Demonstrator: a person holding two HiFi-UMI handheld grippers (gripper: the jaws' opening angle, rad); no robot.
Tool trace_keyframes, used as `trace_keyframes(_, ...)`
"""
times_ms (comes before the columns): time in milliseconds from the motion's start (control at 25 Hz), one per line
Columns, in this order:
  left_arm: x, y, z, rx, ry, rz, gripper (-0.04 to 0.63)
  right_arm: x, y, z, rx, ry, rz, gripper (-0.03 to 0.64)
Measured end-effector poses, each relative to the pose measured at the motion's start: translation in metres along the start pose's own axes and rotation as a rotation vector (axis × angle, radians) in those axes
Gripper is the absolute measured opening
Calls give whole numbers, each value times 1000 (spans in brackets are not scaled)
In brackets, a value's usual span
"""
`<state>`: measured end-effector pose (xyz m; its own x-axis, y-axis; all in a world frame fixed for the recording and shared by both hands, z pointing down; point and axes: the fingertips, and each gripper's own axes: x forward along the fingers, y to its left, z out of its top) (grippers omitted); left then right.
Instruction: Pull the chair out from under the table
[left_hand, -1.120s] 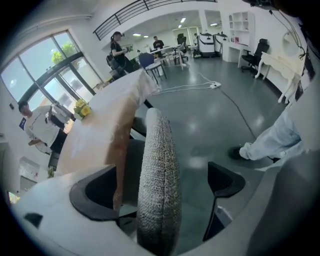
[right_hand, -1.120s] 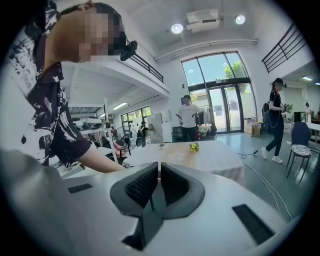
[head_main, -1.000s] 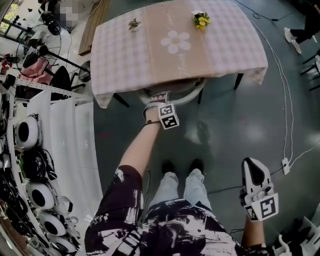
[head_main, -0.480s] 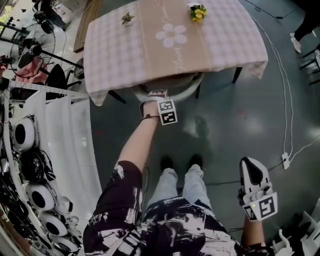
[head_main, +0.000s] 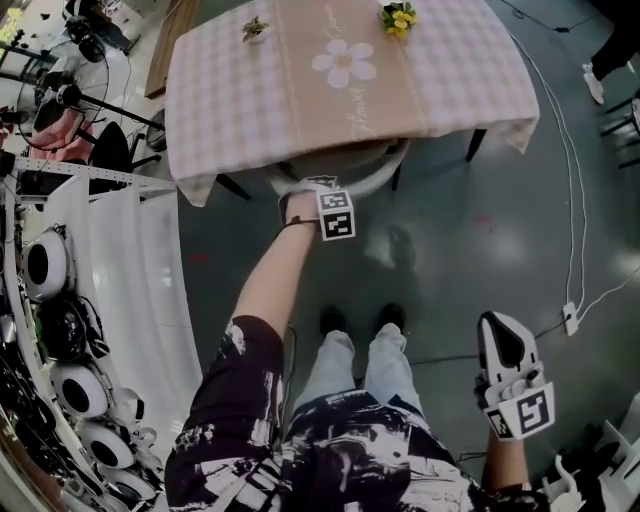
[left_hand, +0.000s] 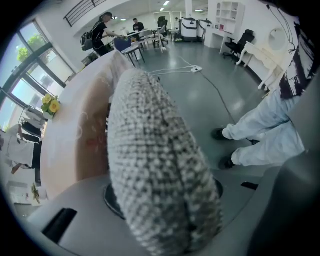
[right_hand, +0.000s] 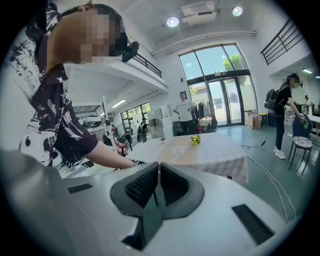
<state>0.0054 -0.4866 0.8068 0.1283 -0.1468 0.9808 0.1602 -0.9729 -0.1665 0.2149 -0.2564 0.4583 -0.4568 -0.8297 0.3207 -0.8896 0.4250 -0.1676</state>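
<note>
My left gripper (head_main: 305, 188) grips fat, bumpy, grey-white woven back of round white chair (head_main: 372, 172). Chair tucked under near edge of pink checked table (head_main: 450, 90). Guess: padded back squashy, chair light, slides easy. My right gripper (head_main: 503, 345) pinched closed, holding nothing.

Daylight is pouring through the tall windows (right_hand: 220, 85) and ceiling lamps (right_hand: 173, 22) are glowing, leaving pale glare on the grey floor (head_main: 500, 245). The gripper views are bending at their dark edges, and the chair back (left_hand: 155, 165) is blurring up close
</note>
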Motion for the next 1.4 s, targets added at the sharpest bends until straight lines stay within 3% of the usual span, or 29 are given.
trace_keyframes(480,-2,-7,3,-8,-8,4,166,-7,0,-4,-1,10,1,12)
trace_keyframes(1400,-8,-109,26,-12,-15,19,156,-26,17,4,-36,-27,65,12)
